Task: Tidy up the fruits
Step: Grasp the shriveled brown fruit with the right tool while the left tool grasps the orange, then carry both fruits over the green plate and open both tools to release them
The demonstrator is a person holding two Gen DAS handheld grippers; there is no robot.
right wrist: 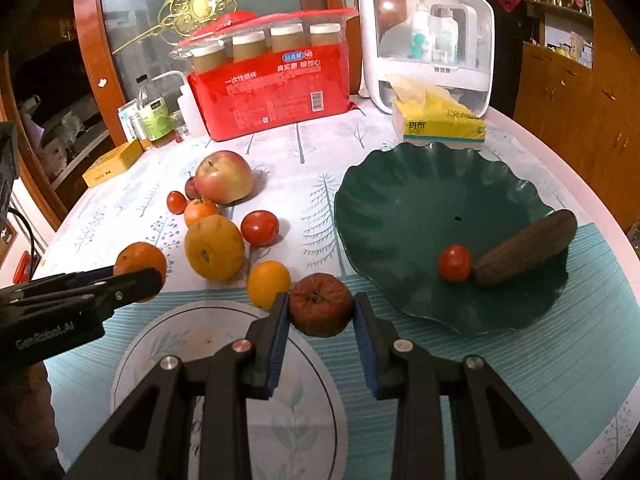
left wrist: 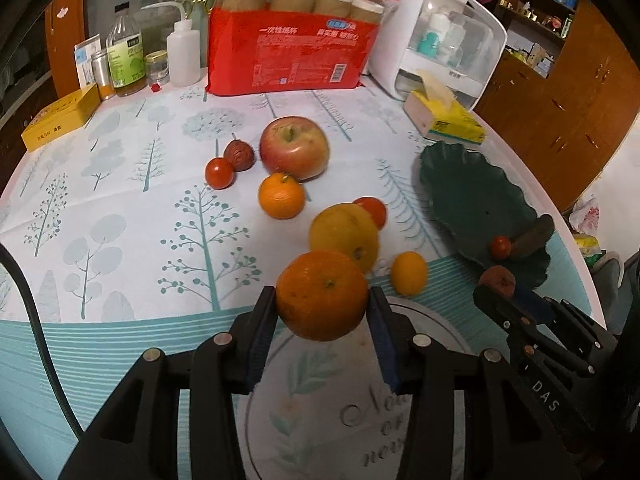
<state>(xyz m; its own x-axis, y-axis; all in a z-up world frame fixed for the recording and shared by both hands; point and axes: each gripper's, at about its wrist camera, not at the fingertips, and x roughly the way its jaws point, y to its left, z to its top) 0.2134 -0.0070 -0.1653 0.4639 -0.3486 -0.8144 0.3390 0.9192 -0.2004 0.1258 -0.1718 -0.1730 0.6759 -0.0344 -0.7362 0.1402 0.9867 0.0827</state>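
Fruit lies loose on my tablecloth [right wrist: 360,132]: apple [right wrist: 225,177], tomato [right wrist: 259,227], kumquat [right wrist: 268,283]. My left gripper [left wrist: 322,306] clamps an orange [left wrist: 322,295]; my right gripper [right wrist: 321,311] pinches a wrinkled brown fruit [right wrist: 320,309]. Right of them, the green plate [right wrist: 404,216] holds a small tomato [right wrist: 454,263] touching a cucumber [right wrist: 525,247].

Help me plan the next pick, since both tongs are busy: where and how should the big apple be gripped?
Grip the apple across its widest middle, coming down from above. It sits upright, stem dimple up. Mind the small orange and wrinkled red fruit close beside it.
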